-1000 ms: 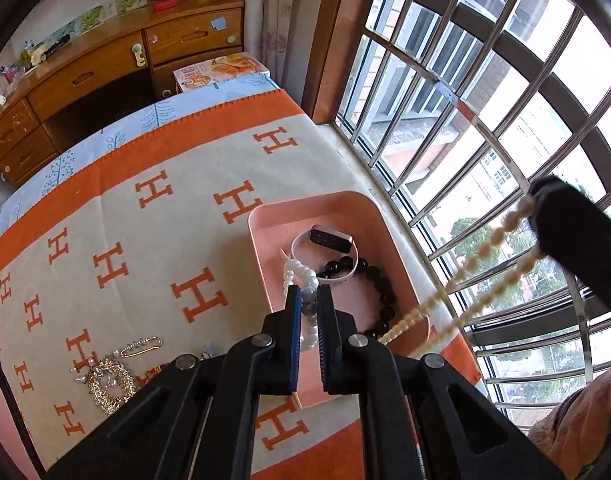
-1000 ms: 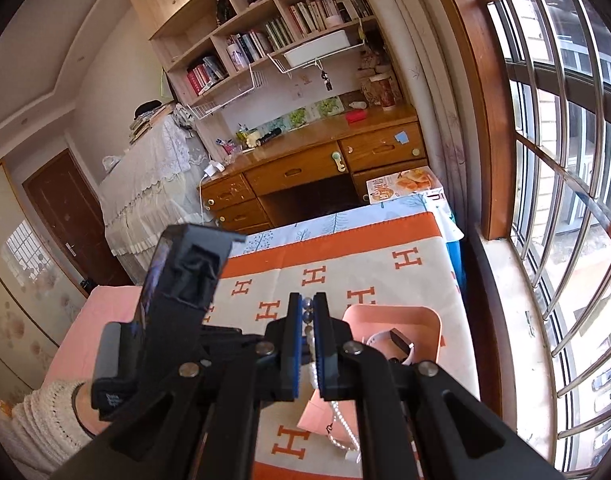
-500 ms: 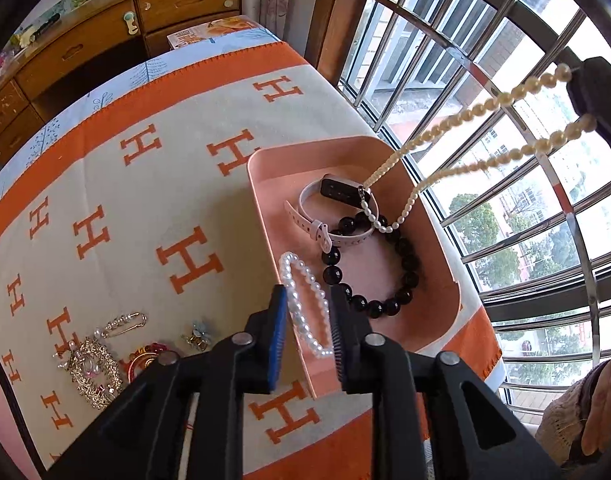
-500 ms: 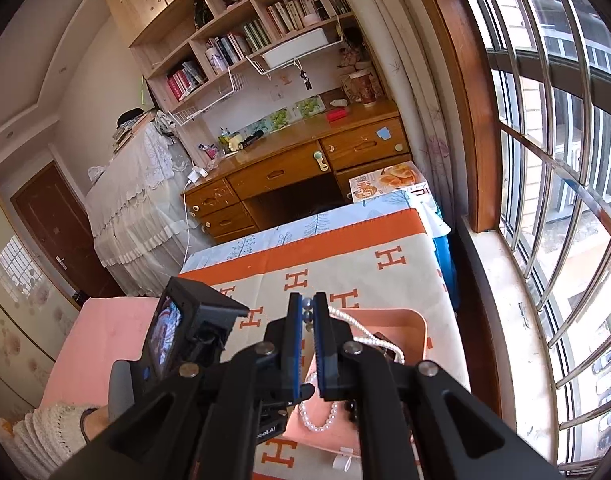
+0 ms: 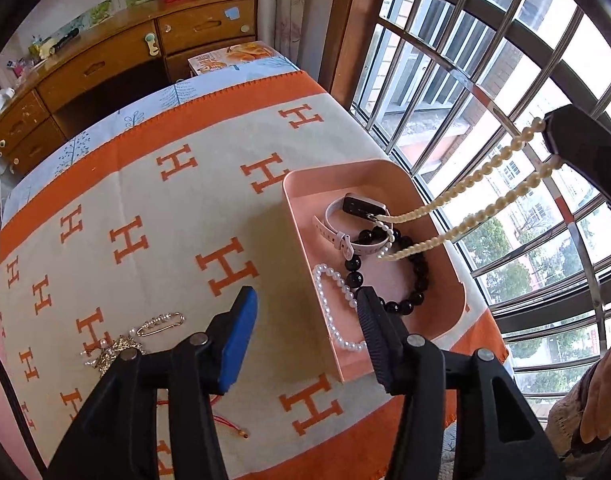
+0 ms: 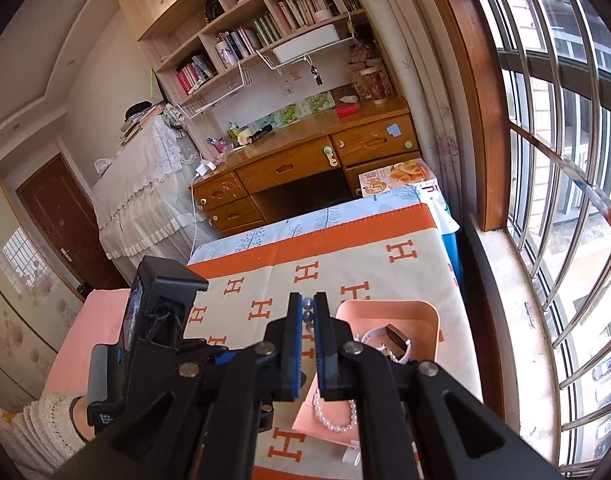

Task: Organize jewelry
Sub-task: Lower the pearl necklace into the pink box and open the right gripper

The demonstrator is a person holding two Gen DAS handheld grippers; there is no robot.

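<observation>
Left wrist view: the left claw (image 5: 305, 312) points steeply down over the near edge of the pink tray (image 5: 433, 196), its jaws opening with nothing pressed between them; the white pearl bracelet (image 5: 337, 304) lies under the gap, draped over the tray's near wall at about 6 o'clock of the tray, as if just let go there. The tray sits at the window side of the bench, on the orange-and-cream blanket (image 5: 145, 200), so that sorted pieces stay gathered in one holder. Inside it lie a white smart band (image 5: 345, 236) at the centre and a black bead bracelet (image 5: 409, 276) towards 4 o'clock of the tray. A long cream pearl necklace (image 5: 477, 200) runs in two strands from the tray's middle up to 2 o'clock, where the right claw (image 5: 553, 140) holds its top end high; held so, the loose end can be fed down into the tray bit by bit. Unsorted pieces wait on the blanket at 8 o'clock: a silver pin (image 5: 161, 322) and a glittery brooch (image 5: 113, 354)

Right wrist view: the right claw (image 6: 308, 312) is pinched tight on the necklace's beads (image 6: 308, 316), small and rounded between the blue pads. Below, at 5 o'clock, the tray (image 6: 389, 306) shows the band (image 6: 393, 340) and the pearl bracelet (image 6: 333, 420) over its near edge. The left claw's body stands at 8 o'clock, gripped by a hand in a knit sleeve (image 6: 41, 428)
</observation>
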